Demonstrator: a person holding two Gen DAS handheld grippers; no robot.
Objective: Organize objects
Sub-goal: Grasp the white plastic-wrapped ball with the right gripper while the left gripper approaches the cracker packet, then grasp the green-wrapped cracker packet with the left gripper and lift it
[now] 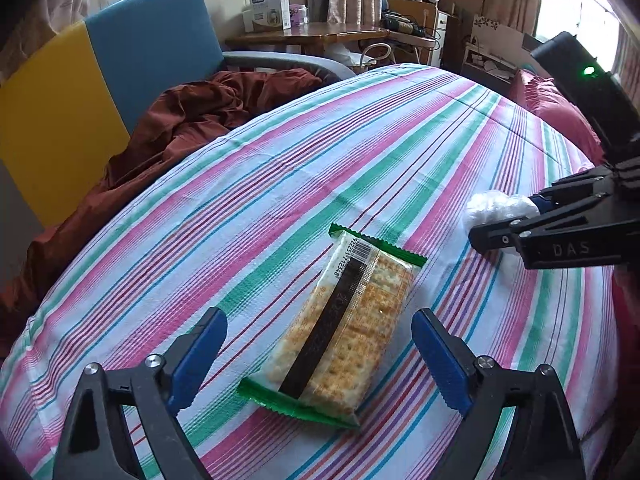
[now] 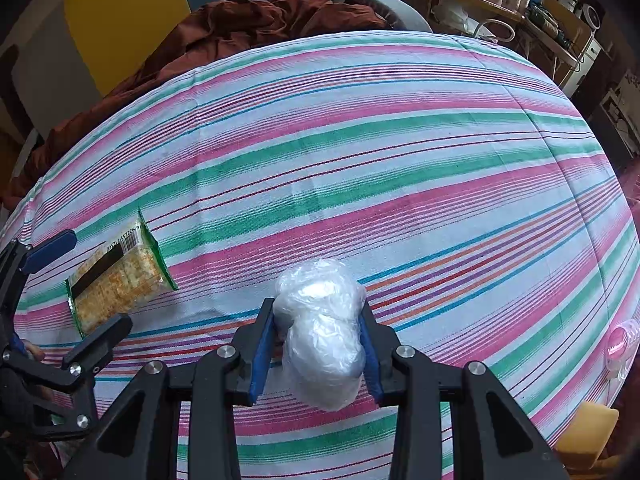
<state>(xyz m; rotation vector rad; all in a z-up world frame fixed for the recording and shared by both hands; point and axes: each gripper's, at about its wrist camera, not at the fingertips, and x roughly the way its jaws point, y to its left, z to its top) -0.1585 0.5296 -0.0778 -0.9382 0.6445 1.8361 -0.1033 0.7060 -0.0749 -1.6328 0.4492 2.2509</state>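
left gripper [image 1: 319, 346]: fingers wide apart, one on each side of the near half of the cracker pack, not touching it afaict. Hovers low over the bed; can't tell if it rests on the sheet.
right gripper [image 2: 318, 344]: fingers clamped on the plastic bag bundle, blue pads pressed into both sides.
cracker pack [image 1: 342, 330]: clear wrapper w/ green crimped ends, black band down the middle, barcode at the far end. Lies flat on the sheet, angled, barcode end pointing away from the left gripper. In the right wrist view it sits off to the left, well apart from the bundle.
plastic bag bundle [image 2: 322, 332]: crumpled whitish-clear plastic, wadded into a lump, sticks out past the fingertips. Whether it touches the sheet, can't tell.
bed [image 1: 360, 152]: striped sheet, pink / green / white w/ thin blue + red lines, carries everything.
rust-brown blanket [image 1: 192, 120]: bunched up at the far left edge of the bed, against the blue and yellow headboard [image 1: 120, 60].
wooden table [image 1: 312, 34]: past the bed, w/ a white box on it.
yellow sponge [image 2: 588, 428]: near the bed's right edge, right wrist view.
pink round thing [image 2: 620, 340]: also at the right edge, too blurry to ID.
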